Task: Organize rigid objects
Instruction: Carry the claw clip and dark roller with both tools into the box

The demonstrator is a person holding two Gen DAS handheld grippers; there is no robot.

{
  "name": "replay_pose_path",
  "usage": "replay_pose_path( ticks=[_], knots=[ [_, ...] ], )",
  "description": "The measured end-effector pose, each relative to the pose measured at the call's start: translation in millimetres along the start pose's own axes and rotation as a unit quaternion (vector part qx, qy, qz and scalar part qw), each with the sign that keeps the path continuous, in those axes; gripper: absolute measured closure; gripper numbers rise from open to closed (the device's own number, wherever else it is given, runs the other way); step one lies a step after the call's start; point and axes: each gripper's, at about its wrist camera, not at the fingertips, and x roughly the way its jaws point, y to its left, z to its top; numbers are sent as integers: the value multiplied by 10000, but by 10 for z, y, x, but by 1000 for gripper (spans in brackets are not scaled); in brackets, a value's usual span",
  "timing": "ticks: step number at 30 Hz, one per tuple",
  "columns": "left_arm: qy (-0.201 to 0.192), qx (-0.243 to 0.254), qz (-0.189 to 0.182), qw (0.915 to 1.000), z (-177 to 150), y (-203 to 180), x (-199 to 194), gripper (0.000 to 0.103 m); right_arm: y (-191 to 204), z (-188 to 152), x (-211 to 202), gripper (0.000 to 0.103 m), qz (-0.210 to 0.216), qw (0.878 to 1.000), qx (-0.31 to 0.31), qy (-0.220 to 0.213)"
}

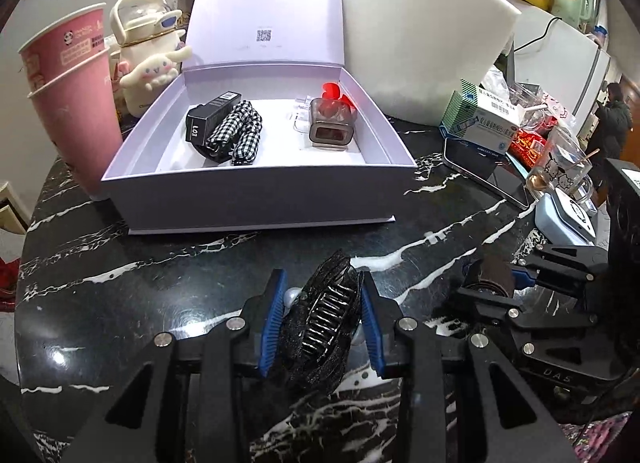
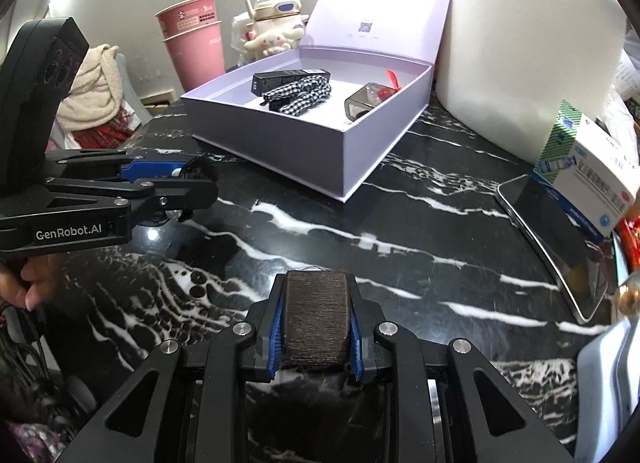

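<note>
Black marble with white veins forms the table (image 2: 400, 223); clutter crowds its far and right edges. We clamp the left gripper (image 1: 322, 317) on a black hair claw (image 1: 320, 327) and the right gripper (image 2: 314, 319) on a brown block (image 2: 314, 315), both held clear above the near edge, apparently for transfer. An open lilac box (image 1: 256, 191) toward the far edge already holds a checked scrunchie (image 1: 236, 131), so we judge it the destination.
</note>
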Motion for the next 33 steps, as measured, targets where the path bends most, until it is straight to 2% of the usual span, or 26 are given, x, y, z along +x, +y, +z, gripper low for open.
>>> replay_pose_path(
  ticks=[9,19,33],
  knots=[
    [-181,-59,-32,9998,19,-96,-132,68,50,-34,-139,78,29,9999,46,-110],
    [-295,-7,-188,9994,80,-178,-218,68,91,31,-290,78,-142,9995,2,-279],
    [-517,-4,-38,9987,394,-111,-353,68,-29,437,-424,78,-61,9983,-187,-552]
  ],
)
